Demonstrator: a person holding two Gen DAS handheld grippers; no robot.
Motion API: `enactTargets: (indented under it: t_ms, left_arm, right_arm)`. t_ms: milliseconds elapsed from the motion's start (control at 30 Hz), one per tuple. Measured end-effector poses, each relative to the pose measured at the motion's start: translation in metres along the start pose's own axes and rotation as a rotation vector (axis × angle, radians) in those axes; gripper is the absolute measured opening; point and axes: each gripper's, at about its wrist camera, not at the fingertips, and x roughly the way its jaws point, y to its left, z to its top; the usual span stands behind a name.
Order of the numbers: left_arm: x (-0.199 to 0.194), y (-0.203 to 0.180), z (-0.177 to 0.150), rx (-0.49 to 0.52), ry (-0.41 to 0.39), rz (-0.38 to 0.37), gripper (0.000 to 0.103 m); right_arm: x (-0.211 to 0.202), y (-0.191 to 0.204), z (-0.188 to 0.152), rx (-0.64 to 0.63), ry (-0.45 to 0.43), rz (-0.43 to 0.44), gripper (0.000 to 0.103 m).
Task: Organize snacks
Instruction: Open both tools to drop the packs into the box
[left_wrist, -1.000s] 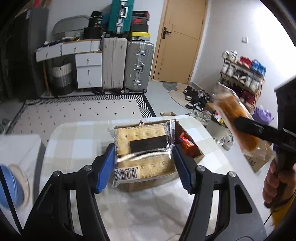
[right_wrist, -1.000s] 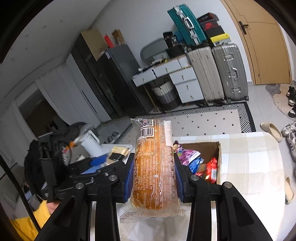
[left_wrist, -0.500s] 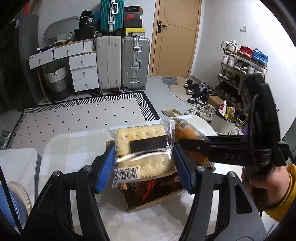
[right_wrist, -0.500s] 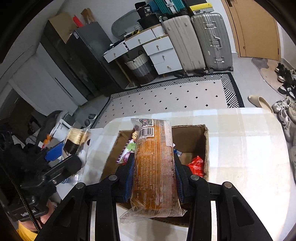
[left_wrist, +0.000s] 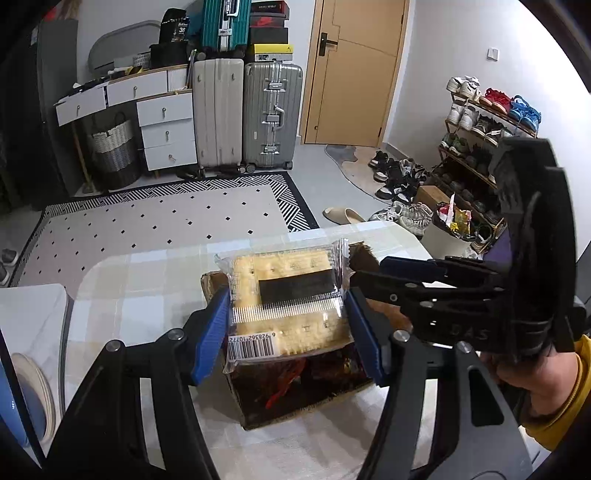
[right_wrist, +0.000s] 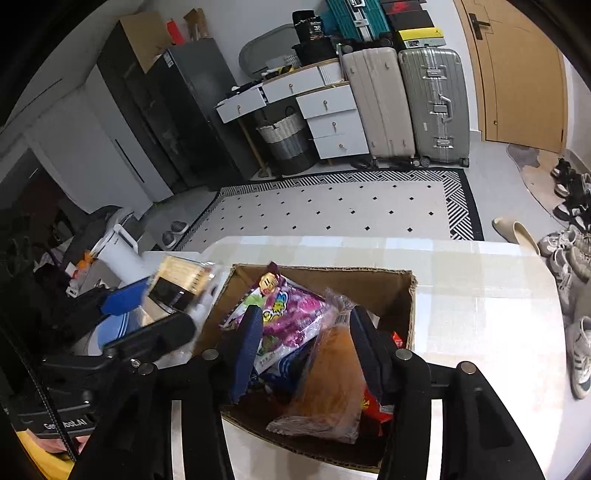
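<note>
My left gripper (left_wrist: 286, 325) is shut on a clear pack of yellow crackers (left_wrist: 288, 295) with a black band, held just above the cardboard box (left_wrist: 310, 410). In the right wrist view my right gripper (right_wrist: 306, 343) is open over the box (right_wrist: 391, 280). The orange bread pack (right_wrist: 328, 384) lies in the box between and below its fingers, free of them. A purple snack bag (right_wrist: 291, 314) and a red packet (right_wrist: 373, 406) also lie in the box. The right gripper (left_wrist: 373, 273) shows in the left wrist view beside the cracker pack.
The box stands on a table with a pale checked cloth (right_wrist: 480, 295). A white appliance (right_wrist: 122, 251) and a blue dish (right_wrist: 110, 332) sit to the left. Beyond the table are a patterned rug (left_wrist: 166, 221), suitcases (left_wrist: 273, 114) and a shoe rack (left_wrist: 480, 122).
My right gripper came down over the box, opened and let go of the orange bread pack, which now lies in the box. My left gripper still holds the crackers above the box.
</note>
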Motion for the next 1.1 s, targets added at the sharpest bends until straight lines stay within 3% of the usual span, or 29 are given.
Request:
enactTargets:
  t_ms: [633,767,1000,1100]
  left_arm:
    - [0.038,-0.003,-0.010,0.030,0.065,-0.020,0.061]
    - [0.049,0.003,-0.008,-0.006,0.102,-0.044,0.062]
    - [0.060,0.003,-0.005,-0.003,0.153,-0.061,0.070]
    - [0.056,0.001,-0.003,0.002,0.132,-0.045,0.071]
  right_arm:
    - [-0.014,-0.007,-0.005,0.018,0.003,0.006,0.051]
    - [-0.017,0.000,-0.007,-0.054,0.000,-0.080,0.051]
    - [-0.018,-0.001,-0.011,-0.050,0.007,-0.078,0.052]
    - [-0.020,0.000,-0.014,-0.069,0.010,-0.083,0.053]
